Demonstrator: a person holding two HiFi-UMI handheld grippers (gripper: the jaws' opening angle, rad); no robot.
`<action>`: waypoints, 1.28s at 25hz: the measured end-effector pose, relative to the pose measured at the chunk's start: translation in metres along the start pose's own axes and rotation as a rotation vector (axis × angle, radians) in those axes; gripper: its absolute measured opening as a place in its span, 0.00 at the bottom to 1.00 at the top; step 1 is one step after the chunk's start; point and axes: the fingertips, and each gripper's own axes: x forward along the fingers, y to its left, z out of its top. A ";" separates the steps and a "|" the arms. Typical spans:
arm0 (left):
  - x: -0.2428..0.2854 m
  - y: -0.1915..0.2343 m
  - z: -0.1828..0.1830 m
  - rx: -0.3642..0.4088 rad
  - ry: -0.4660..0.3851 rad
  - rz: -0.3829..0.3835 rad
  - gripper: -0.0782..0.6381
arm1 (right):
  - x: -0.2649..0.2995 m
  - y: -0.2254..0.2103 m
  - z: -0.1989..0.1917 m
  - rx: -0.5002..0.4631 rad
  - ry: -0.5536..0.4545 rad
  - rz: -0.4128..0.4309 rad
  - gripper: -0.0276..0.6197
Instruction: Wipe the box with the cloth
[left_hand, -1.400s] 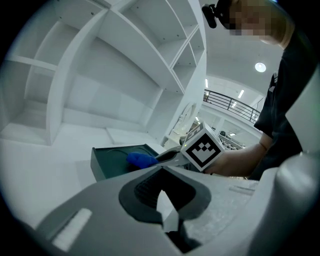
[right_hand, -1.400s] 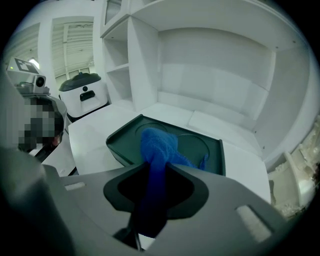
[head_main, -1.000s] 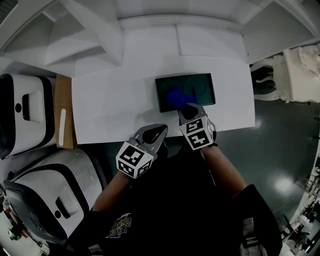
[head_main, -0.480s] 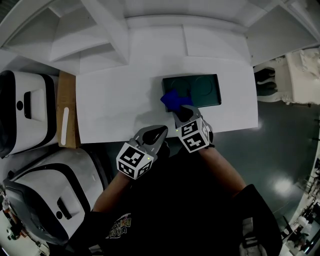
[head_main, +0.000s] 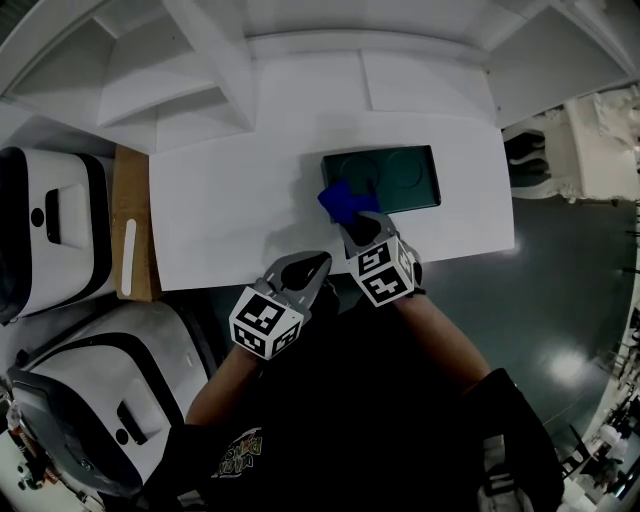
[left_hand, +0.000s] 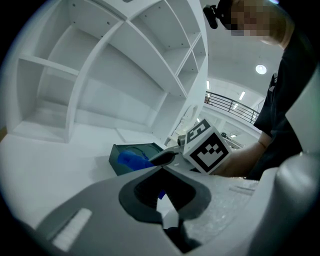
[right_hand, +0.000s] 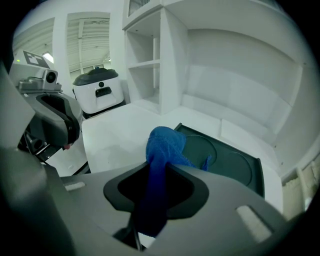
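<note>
Bright blue cloth (head_main: 345, 200); dark green flat box (head_main: 405, 175) with two faint circle outlines on top; plain white table (head_main: 230, 210); grey left gripper (head_main: 312, 268) and grey right gripper (head_main: 358, 228), their white cubes (head_main: 265, 322) patterned with black squares; brown board (head_main: 130, 200); white-and-black machine (head_main: 50, 230).

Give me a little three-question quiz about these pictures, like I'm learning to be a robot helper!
1. True or false: the right gripper is shut on the cloth.
2. Which colour is the box? A white, B dark green, C red.
3. In a word or two: what does the box rest on?
Key: 1 true. 2 B. 3 the white table.
</note>
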 end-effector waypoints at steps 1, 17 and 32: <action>0.000 0.000 0.000 0.001 0.001 -0.001 0.11 | 0.000 0.001 0.000 0.004 -0.006 0.006 0.23; 0.000 0.008 -0.006 -0.012 0.034 0.038 0.11 | -0.014 0.060 -0.012 0.000 -0.076 0.287 0.23; 0.034 -0.025 -0.008 -0.016 0.055 0.020 0.11 | 0.005 0.028 -0.062 0.159 0.007 0.297 0.23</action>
